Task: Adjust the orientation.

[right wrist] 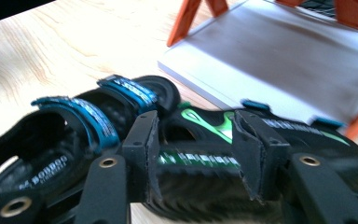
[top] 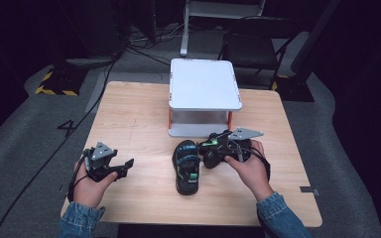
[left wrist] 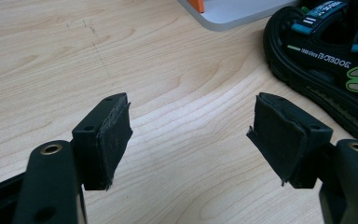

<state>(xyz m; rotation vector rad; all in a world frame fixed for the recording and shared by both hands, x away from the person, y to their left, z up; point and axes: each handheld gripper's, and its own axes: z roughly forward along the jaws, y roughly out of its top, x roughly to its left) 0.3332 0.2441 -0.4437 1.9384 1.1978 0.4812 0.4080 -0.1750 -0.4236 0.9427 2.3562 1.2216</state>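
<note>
Sandals: two black sandals; one (top: 186,167) lies mid-surface, long axis near to far; the second (right wrist: 261,135) sits at your right jaws.
Right gripper (top: 213,145): jaws half open, straddling the second sandal's side, grip uncertain.
Left gripper (top: 124,166): jaws wide, empty, waiting left.
Shelf (top: 204,84): far, probably the sandals' destination.

A black sandal (top: 186,167) with blue straps lies flat at the table's six o'clock; a second sandal (top: 217,151), tipped up, touches its two o'clock side.
</note>
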